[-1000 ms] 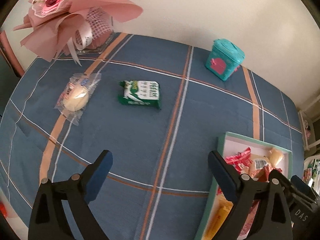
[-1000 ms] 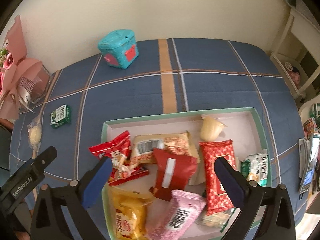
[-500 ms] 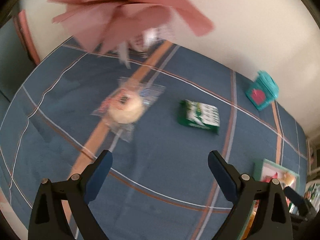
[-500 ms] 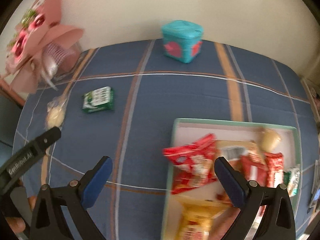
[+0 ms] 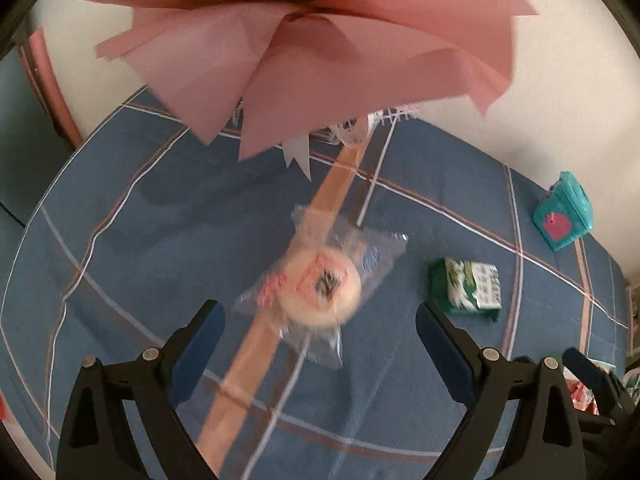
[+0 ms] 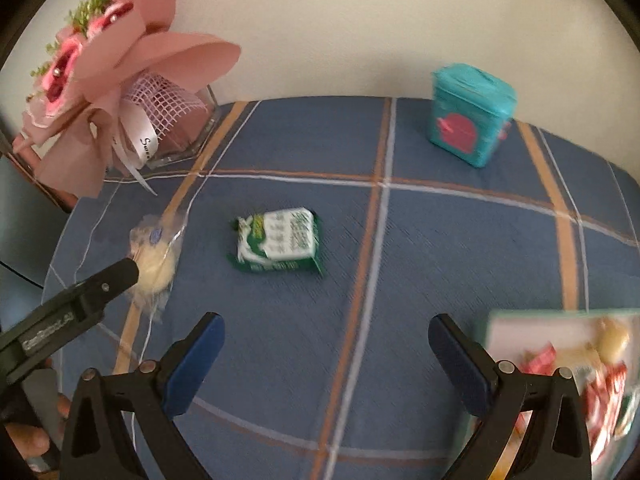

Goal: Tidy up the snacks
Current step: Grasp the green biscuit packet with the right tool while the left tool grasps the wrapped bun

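Our left hand-held gripper (image 5: 316, 330) stands wide open and empty above the clear-wrapped round cake (image 5: 320, 294), not touching it. Our right hand-held gripper (image 6: 326, 342) is equally wide and empty, nearer than the green snack packet (image 6: 278, 240). A second ago the right one hung over the snack tray (image 6: 492, 326), which now sits at the near right edge; the left one has swung left from bare cloth to the cake. On the blue plaid counter (image 6: 460, 248) we count two loose snacks, one tray, one teal box (image 6: 468, 114) and one pink bouquet (image 6: 100, 80) at far left.
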